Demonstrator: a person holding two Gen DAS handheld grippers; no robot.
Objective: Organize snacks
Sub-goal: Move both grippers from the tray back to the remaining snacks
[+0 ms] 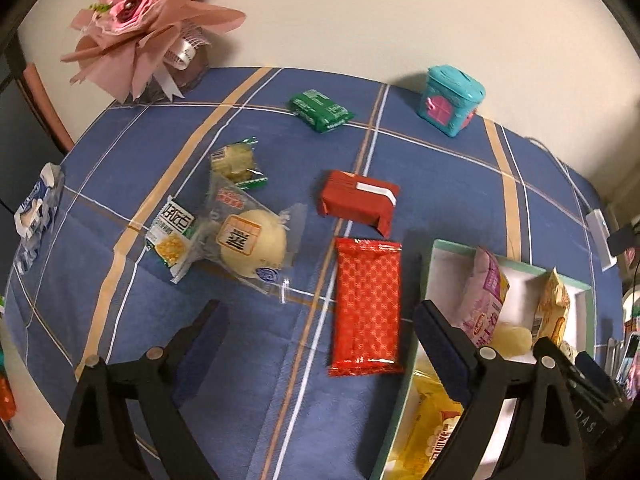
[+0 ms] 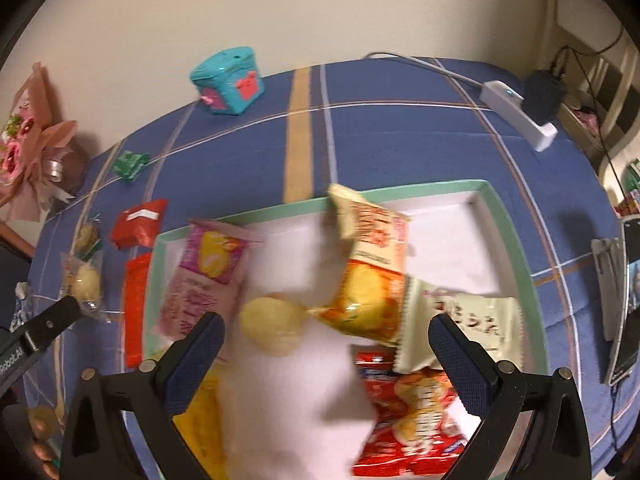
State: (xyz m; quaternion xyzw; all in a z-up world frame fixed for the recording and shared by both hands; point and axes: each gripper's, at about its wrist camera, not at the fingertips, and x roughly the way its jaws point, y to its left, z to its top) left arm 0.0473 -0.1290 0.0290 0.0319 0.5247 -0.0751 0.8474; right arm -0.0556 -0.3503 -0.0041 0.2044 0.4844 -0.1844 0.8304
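Observation:
A mint-rimmed white tray [image 2: 516, 240] sits on the blue plaid cloth and holds several snack packs: a pink pack [image 2: 204, 272], an orange pack [image 2: 368, 280], a pale round bun [image 2: 272, 324], a white pack [image 2: 460, 320] and a red pack [image 2: 412, 424]. My right gripper [image 2: 326, 344] is open and empty above the tray. My left gripper [image 1: 320, 324] is open and empty, above a flat red packet [image 1: 368, 304] lying left of the tray [image 1: 440, 248]. Further out lie a red box [image 1: 356, 200], a wrapped bun [image 1: 252, 248], a corn snack [image 1: 172, 236], a small cake [image 1: 238, 162] and a green pack [image 1: 322, 110].
A teal toy box [image 1: 450, 100] and a pink bouquet [image 1: 140, 28] stand at the table's back by the wall. A milk carton [image 1: 36, 212] stands at the left edge. A white power strip [image 2: 520, 112] with a black plug lies at the right back.

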